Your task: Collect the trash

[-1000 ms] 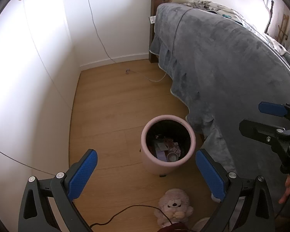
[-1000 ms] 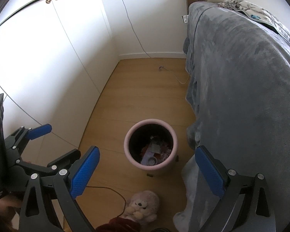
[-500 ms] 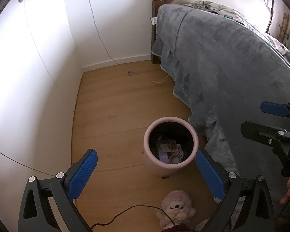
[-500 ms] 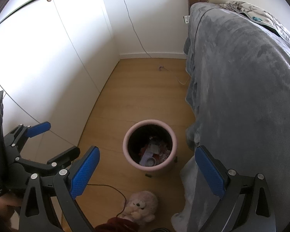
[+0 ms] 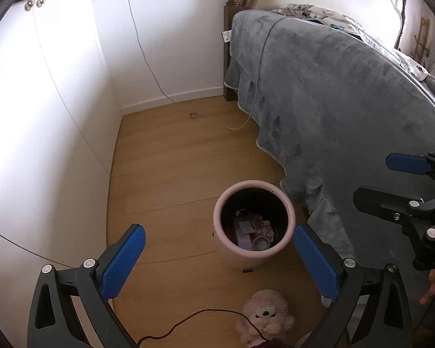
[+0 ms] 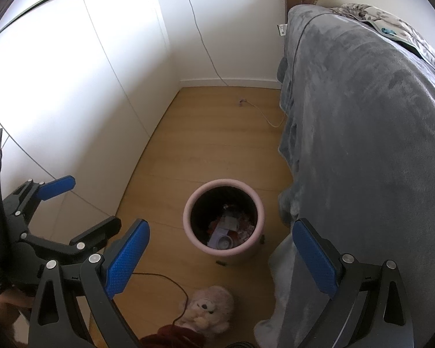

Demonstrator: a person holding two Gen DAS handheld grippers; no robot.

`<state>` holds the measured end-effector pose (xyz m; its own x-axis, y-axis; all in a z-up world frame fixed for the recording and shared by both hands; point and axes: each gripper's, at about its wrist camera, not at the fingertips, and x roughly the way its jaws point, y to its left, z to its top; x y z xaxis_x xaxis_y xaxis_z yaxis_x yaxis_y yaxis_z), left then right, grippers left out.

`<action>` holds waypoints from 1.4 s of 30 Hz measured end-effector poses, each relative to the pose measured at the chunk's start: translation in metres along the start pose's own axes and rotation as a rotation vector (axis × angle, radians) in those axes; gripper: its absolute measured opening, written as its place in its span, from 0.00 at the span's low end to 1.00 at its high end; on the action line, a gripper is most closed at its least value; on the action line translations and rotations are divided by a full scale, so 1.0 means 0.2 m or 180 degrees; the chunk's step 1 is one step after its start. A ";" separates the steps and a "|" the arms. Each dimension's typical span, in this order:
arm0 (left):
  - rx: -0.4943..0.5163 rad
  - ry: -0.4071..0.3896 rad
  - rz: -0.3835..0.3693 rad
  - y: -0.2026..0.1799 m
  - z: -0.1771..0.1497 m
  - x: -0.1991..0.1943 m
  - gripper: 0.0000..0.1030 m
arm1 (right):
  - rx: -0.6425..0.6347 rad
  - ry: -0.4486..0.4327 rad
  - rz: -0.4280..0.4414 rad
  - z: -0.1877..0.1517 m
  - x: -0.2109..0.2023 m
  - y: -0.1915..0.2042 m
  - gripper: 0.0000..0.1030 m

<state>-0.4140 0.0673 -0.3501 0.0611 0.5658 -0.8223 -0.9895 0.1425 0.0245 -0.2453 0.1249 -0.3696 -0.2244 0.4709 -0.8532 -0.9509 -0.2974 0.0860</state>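
A round pink trash bin stands on the wood floor beside the bed, also in the right wrist view. Paper and wrapper scraps lie in its bottom, seen too in the right wrist view. My left gripper is open and empty, held high above the floor, just short of the bin. My right gripper is open and empty, also high above the floor near the bin. Each gripper shows in the other's view: the right one and the left one.
A bed under a grey blanket fills the right side. White cupboard doors line the left. A pink plush toy and a dark cable lie on the floor before the bin. A white cord trails on the far floor.
Both grippers have risen and drawn back a little; the bin sits lower and smaller in both views. Both stay open.
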 end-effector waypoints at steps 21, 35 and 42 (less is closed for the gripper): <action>-0.0057 0.0041 -0.0136 0.01 0.01 0.03 1.00 | -0.0038 0.0008 -0.0011 0.01 0.02 0.00 0.95; -0.0064 0.0049 -0.0165 0.00 0.01 0.04 1.00 | -0.0047 0.0009 -0.0016 0.01 0.02 -0.01 0.95; -0.0159 -0.0009 -0.0146 0.00 0.01 0.04 1.00 | -0.0073 0.0014 -0.0005 0.01 0.02 -0.01 0.95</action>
<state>-0.4124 0.0735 -0.3561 0.1070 0.5619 -0.8202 -0.9909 0.1278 -0.0417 -0.2449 0.1297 -0.3719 -0.2219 0.4677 -0.8556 -0.9461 -0.3156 0.0729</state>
